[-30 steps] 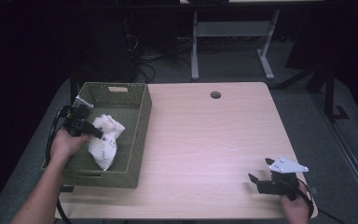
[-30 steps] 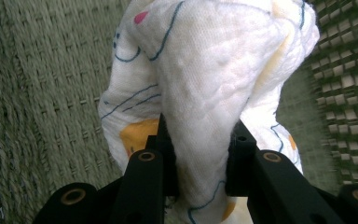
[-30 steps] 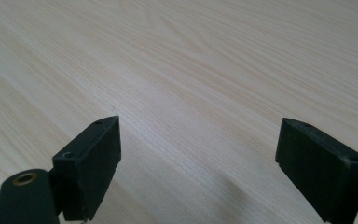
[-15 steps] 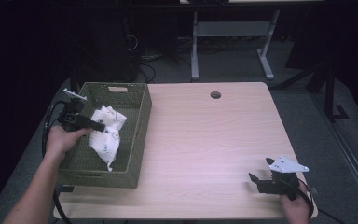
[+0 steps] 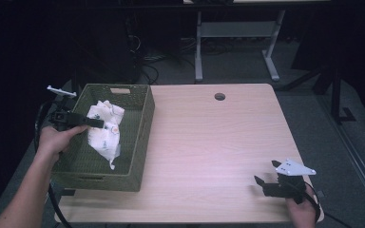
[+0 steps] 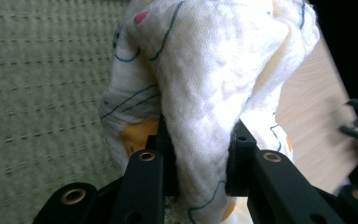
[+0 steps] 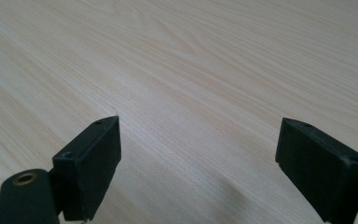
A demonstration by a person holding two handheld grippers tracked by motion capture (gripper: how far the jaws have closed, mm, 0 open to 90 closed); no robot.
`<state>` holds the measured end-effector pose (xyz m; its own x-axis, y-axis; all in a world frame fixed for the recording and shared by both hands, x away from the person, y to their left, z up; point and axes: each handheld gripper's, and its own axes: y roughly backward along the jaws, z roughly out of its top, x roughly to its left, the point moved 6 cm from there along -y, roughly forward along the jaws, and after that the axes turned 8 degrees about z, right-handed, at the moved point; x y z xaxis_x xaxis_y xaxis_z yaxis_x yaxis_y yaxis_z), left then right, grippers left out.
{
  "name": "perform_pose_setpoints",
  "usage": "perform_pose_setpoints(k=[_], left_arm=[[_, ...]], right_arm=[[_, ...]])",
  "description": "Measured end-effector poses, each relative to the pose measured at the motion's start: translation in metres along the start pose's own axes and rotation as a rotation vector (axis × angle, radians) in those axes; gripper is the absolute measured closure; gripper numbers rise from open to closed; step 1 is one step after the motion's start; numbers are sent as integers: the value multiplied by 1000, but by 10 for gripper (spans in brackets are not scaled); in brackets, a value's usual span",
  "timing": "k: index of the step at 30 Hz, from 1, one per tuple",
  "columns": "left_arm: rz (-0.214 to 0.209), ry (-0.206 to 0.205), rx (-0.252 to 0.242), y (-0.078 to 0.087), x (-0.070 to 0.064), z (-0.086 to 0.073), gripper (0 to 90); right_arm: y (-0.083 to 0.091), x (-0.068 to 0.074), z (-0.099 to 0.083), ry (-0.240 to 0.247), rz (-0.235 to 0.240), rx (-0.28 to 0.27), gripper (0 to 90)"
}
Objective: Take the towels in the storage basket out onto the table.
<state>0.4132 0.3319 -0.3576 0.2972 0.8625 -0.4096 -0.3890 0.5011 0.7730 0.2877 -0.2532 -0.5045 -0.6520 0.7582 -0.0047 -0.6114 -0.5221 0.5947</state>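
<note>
A white printed cloth (image 5: 105, 130) hangs over the inside of the green woven basket (image 5: 140, 137) at the table's left. My left gripper (image 5: 97, 123) is shut on the cloth and holds it lifted, its lower end trailing down into the basket. In the left gripper view the cloth (image 6: 205, 79) is pinched between the two black jaws, with my left gripper (image 6: 199, 154) closed around a fold. My right gripper (image 5: 261, 183) rests low at the table's front right, open, with bare wood between its jaws (image 7: 198, 154).
The wooden table (image 5: 218, 142) has a round cable hole (image 5: 219, 96) near its far edge. A grey desk frame (image 5: 237, 33) stands on the dark floor behind. Cables trail from both grippers.
My left gripper has risen and drawn back to the left, lifting the cloth up out of the basket's bottom. The right gripper has stayed where it was.
</note>
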Motion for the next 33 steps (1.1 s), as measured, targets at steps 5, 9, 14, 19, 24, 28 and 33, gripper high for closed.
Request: perform_pose_setpoints(k=[5, 9, 14, 19, 24, 28, 33], left_arm=[[-35, 4, -2, 1, -2, 0, 719], [-59, 16, -8, 4, -2, 1, 719], [-112, 23, -33, 10, -8, 4, 719], [-165, 10, -42, 13, -22, 5, 718], [-198, -10, -40, 12, -33, 8, 715], [-229, -22, -46, 12, -42, 10, 715], [-251, -55, -44, 13, -59, 13, 715]], right_arm=[[0, 0, 1, 9, 1, -2, 137], [0, 0, 1, 9, 1, -4, 137], [2, -1, 1, -2, 1, -7, 137], [3, 0, 1, 0, 1, -5, 137], [2, -1, 2, 7, -1, -11, 137], [3, -1, 1, 3, -1, -11, 137], [3, -1, 1, 6, 0, -12, 137]])
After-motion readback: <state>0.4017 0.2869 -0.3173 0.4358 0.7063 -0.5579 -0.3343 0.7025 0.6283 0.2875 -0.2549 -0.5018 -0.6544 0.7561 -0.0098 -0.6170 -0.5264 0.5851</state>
